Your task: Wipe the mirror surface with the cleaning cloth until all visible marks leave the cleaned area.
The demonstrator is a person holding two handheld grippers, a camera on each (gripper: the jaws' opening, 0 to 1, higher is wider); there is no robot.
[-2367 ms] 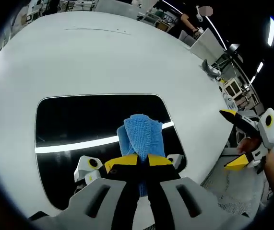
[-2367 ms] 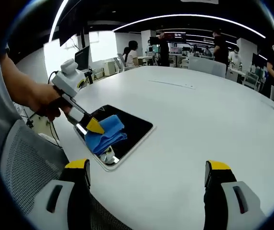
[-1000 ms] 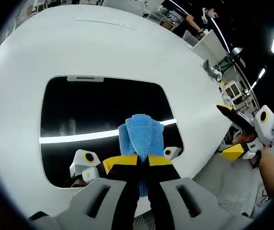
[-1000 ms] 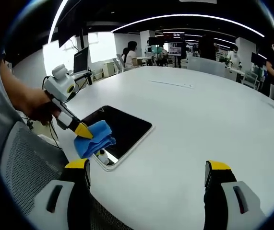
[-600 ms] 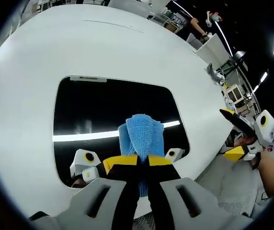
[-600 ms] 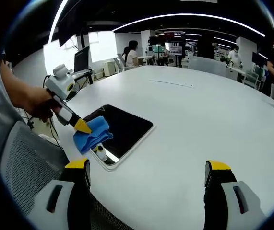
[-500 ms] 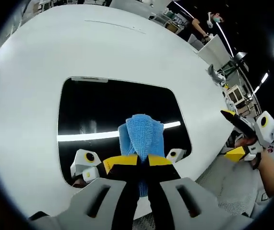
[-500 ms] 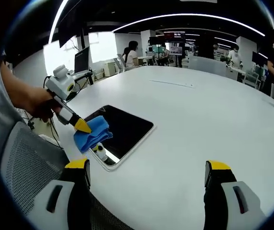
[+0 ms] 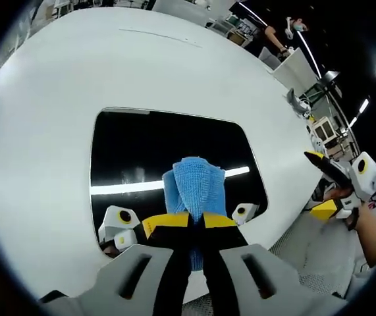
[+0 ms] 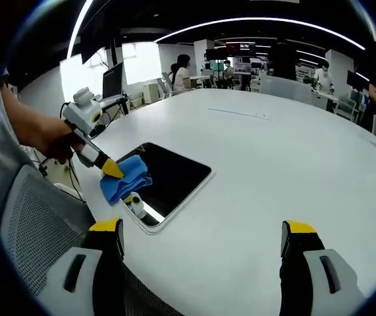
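Left hand-held gripper [image 9: 192, 227] clamped on blue cleaning cloth [image 9: 194, 187], cloth pressed on mirror [image 9: 168, 148] (dark glass, light strip reflected) near counter [image 10: 273, 164] edge. Right hand-held gripper [image 10: 201, 238] jaws spread, empty, above counter.

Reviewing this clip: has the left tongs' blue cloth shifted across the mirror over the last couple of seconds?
Yes. In the right gripper view the blue cloth in the left tongs has slid from mid-mirror toward the mirror's near-left edge, by the person.
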